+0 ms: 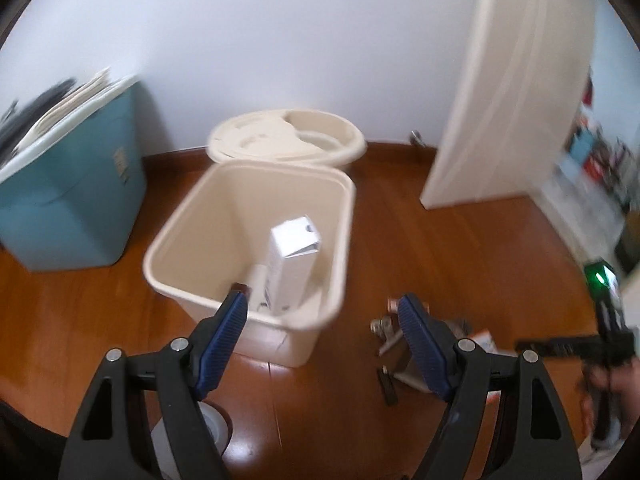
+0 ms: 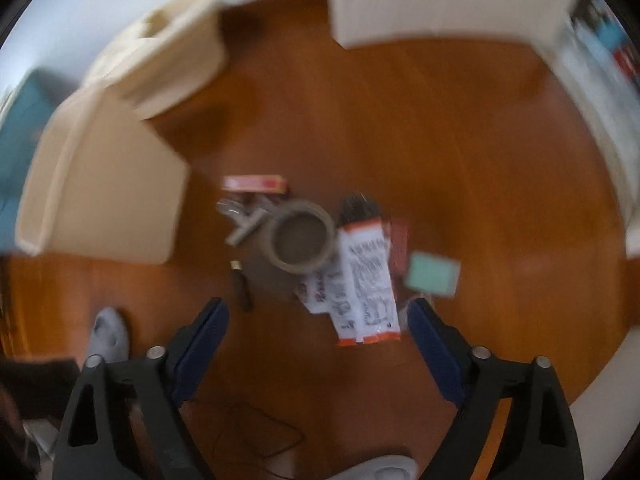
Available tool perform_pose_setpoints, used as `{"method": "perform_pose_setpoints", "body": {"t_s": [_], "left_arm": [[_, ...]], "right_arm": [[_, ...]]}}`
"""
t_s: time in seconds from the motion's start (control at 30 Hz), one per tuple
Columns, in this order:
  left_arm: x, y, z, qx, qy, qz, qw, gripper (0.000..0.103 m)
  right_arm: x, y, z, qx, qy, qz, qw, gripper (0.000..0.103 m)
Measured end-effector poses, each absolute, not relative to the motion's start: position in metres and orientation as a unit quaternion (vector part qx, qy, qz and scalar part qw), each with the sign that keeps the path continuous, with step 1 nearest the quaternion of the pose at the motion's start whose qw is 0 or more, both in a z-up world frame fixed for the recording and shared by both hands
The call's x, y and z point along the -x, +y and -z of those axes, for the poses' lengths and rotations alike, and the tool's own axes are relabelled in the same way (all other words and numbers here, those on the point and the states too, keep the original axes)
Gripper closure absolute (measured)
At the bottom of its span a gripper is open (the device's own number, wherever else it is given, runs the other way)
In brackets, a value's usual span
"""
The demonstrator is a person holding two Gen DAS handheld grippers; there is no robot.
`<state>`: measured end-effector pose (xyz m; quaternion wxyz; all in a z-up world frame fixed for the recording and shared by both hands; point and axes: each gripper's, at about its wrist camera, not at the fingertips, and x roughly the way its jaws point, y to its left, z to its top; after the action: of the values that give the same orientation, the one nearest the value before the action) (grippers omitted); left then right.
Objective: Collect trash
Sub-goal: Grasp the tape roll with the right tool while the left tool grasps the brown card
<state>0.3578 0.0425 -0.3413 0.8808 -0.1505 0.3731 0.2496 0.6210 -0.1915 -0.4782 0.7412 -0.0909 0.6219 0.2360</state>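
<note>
A cream trash bin [image 1: 176, 240] stands open on the wood floor with a white carton [image 1: 290, 264] inside. Its lid [image 1: 280, 144] lies behind it. My left gripper [image 1: 322, 300] is open and empty, just in front of the bin's near rim. Trash lies in a pile on the floor: a tape roll [image 2: 302, 240], white and orange wrappers [image 2: 366, 288], a red box [image 2: 256, 184], a teal card [image 2: 432, 274], a small dark stick [image 2: 242, 288]. My right gripper [image 2: 318, 308] is open and empty above the pile. The bin [image 2: 108, 200] is at its left.
A teal storage box [image 1: 72, 196] stands left of the bin. A white door [image 1: 508, 92] is open at the right, with shelves [image 1: 596, 160] beyond. The right gripper's body [image 1: 608, 320] shows at the left view's right edge. Grey slippers [image 2: 106, 336] are near me.
</note>
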Motion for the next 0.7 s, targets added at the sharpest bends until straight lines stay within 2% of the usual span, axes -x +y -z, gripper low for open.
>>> {"method": "perform_pose_setpoints", "body": {"t_s": [0.13, 0.33, 0.63, 0.67, 0.7], "left_arm": [[-0.364, 0.033, 0.366, 0.141, 0.397, -0.246, 0.873, 0.025], [-0.372, 0.031, 0.398, 0.13, 0.423, -0.25, 0.861, 0.025], [-0.372, 0.026, 0.408, 0.128, 0.423, -0.244, 0.863, 0.025], [-0.371, 0.024, 0.407, 0.122, 0.421, -0.242, 0.865, 0.025], [-0.371, 0.022, 0.408, 0.118, 0.421, -0.241, 0.866, 0.025]], "right_arm": [[-0.653, -0.171, 0.532, 0.037, 0.636, -0.238, 0.733, 0.019], [-0.669, -0.126, 0.595, 0.068, 0.654, -0.239, 0.715, 0.031], [-0.658, -0.143, 0.638, 0.016, 0.677, -0.198, 0.709, 0.035], [-0.659, -0.144, 0.644, 0.005, 0.679, -0.2, 0.706, 0.041], [-0.66, -0.145, 0.651, -0.009, 0.68, -0.204, 0.704, 0.058]]}}
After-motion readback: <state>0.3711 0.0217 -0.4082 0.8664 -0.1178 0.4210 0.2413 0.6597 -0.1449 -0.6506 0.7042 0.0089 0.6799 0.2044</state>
